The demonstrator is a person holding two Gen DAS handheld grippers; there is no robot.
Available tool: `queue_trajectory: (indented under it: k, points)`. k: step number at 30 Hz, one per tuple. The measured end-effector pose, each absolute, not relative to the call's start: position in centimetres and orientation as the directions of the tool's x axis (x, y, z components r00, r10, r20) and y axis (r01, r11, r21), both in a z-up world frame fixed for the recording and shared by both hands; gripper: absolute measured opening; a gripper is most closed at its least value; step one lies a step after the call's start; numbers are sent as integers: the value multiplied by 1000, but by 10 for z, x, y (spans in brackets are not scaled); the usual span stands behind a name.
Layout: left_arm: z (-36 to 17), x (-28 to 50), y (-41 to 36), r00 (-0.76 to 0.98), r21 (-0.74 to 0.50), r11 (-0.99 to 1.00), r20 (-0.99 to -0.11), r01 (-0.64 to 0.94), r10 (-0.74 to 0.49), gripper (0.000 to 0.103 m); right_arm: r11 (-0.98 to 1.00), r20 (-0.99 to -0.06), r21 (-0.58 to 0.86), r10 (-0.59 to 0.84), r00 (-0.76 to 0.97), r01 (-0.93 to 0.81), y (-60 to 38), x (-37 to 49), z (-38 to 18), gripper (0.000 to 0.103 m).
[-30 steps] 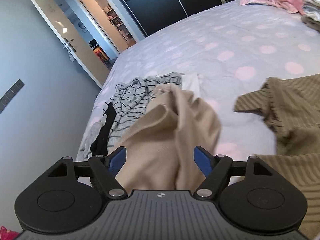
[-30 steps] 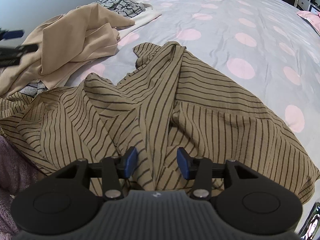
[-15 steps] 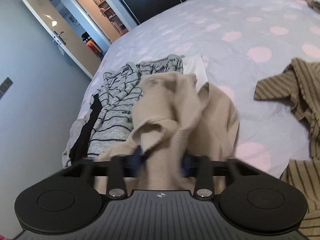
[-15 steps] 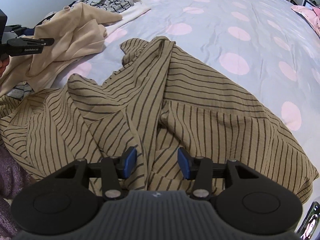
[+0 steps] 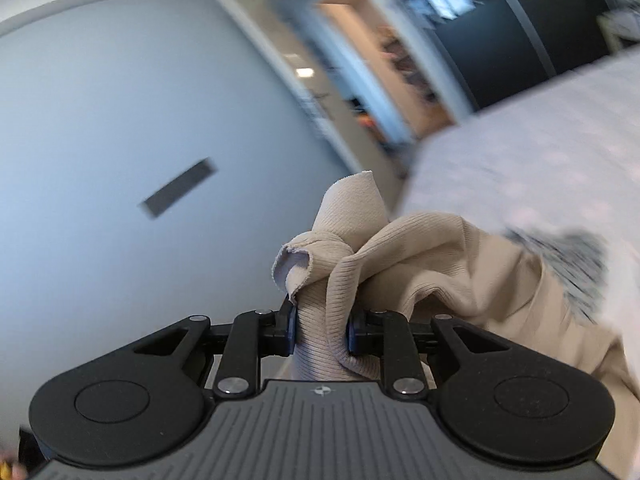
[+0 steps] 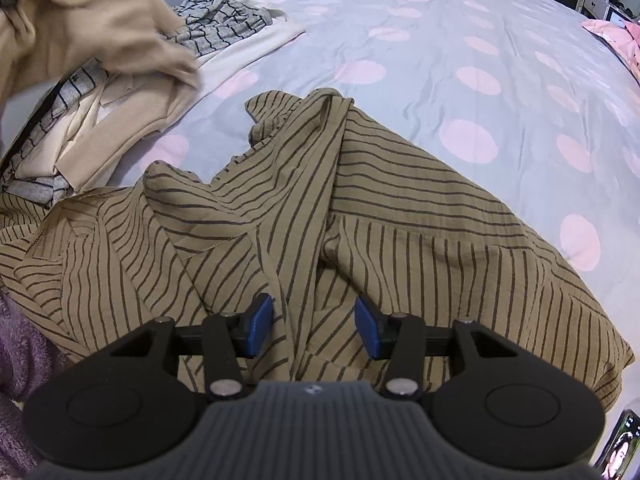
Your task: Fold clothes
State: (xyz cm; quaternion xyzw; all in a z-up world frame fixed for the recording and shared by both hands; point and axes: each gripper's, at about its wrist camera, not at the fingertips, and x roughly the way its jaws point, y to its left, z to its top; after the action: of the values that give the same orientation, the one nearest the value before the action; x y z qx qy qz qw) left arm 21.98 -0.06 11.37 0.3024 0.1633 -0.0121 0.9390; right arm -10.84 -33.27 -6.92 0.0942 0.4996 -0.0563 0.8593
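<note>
My left gripper (image 5: 320, 330) is shut on a bunched fold of the beige ribbed garment (image 5: 440, 264) and holds it up off the bed. The same beige garment (image 6: 100, 20) hangs blurred at the upper left of the right wrist view. A crumpled olive shirt with dark stripes (image 6: 320, 216) lies spread on the bed in front of my right gripper (image 6: 314, 326). That gripper is open, hovering just over the shirt with a raised fold between its blue pads.
The bed (image 6: 460, 40) has a grey cover with pink dots. A pile with a grey striped garment (image 6: 216, 24) and white and cream pieces (image 6: 132, 112) lies at the left. Purple fluffy fabric (image 6: 20, 356) sits at the lower left, pink cloth (image 6: 616, 32) far right.
The left gripper closed on the beige garment and lifted it, swinging the camera up toward the wall and doorway. The right gripper stayed open over the striped shirt.
</note>
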Motion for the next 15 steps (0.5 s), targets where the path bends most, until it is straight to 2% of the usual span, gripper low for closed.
queue_trajectory:
  k: [2,4,5,7,9,15]
  points:
    - [117,231,3,915,518,835,-402,185,46,23,975,-868,109,-2,497,194,-333,-109,-69,49]
    - [113,238,3,867,470,841,-499,269,2,31,974,-865,114,0,502,196,-333,-110,-68,49]
    - [106,233,-1,865,478,830,-502,288,-11,34,973,-863,117,2,506,197,-333,-110,-68,49]
    - [91,218,-10,864,498,804,-502,324,-38,47,973,-857,123,5,516,194,-333,-111,-66,49]
    - [76,201,-20,864,520,775,-499,360,-67,49,975,-851,128,13,525,183,-331,-112,-64,49]
    - [49,144,-45,792,461,711,-567,531,-225,51,983,-855,130,44,516,131,-319,-113,-67,46]
